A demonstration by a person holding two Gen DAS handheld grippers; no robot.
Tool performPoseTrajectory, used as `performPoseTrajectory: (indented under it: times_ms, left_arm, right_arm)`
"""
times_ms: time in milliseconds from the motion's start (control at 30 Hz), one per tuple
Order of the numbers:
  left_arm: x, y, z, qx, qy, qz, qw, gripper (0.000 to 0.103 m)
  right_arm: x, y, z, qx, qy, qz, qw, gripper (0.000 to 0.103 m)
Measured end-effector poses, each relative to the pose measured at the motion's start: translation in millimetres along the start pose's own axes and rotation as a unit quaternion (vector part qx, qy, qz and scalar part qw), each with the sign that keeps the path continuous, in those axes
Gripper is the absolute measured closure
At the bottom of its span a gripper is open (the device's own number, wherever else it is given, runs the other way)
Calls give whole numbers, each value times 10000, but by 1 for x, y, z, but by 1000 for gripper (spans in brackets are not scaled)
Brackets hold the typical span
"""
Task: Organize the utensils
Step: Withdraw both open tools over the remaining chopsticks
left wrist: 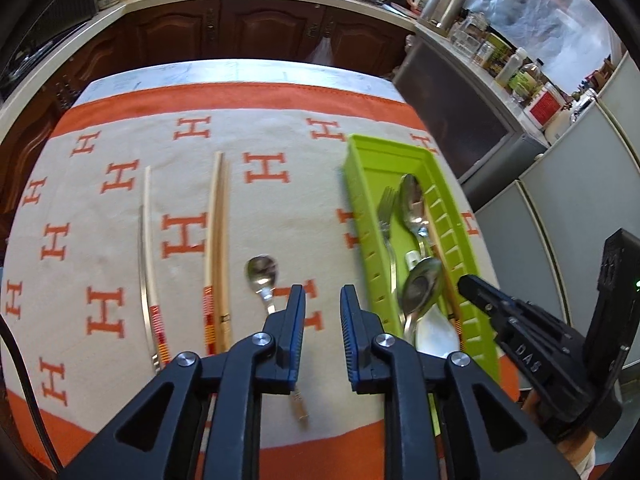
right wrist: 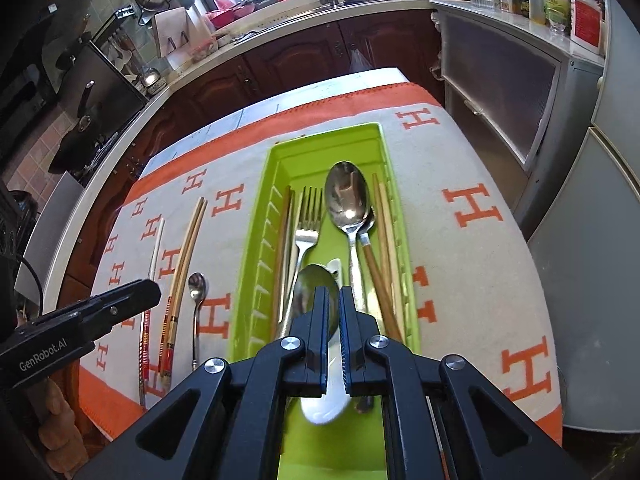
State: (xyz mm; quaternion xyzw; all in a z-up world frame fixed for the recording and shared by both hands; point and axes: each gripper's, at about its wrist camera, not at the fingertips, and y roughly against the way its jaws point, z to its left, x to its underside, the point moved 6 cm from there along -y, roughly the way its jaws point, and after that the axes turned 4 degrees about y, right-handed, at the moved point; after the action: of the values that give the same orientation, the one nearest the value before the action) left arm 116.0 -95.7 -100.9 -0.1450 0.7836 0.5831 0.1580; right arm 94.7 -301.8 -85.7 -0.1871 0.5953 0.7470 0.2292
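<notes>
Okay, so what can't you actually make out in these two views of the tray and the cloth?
- Small spoon: left wrist view, handle partly behind the left gripper.
- Green tray: right wrist view, near end covered by the right gripper.
- White spoon: blurred, largely behind the jaws.
- Counter bottles: labels too small to read.

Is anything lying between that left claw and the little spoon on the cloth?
Nothing visible: the small spoon lies on bare cloth just ahead-left of the left gripper, apart from the chopsticks.
</notes>
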Motion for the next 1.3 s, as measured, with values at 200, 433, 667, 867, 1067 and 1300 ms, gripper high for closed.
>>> performPoseTrajectory:
  times_ms: [200,433,667,867,1067,1300]
  left_arm:
    - [16,5,37,-342,146,83,9993,84]
    - [25,10,71,-681,310,4,9972,65]
    - [27,18,101,-878,530,-94,9947,57]
    - [28,25,126,-994,709,-199,9923,56]
    - [28,30,149,-949,854,-310,9913,56]
    - [29,19,160,-402,1089,-162,9931,63]
  right_arm:
    - [8,4,18,-11,152,97,9998,98]
    - [18,6,37,-41,334,221,9992,98]
    - [16,11,64,-110,524,205,9984,93]
    - [14,13,95,-208,796,211,9964,87]
    - [11,11,127,-368,1049,258,9935,87]
    - [12,1,156,-543,1218,370,9904,87]
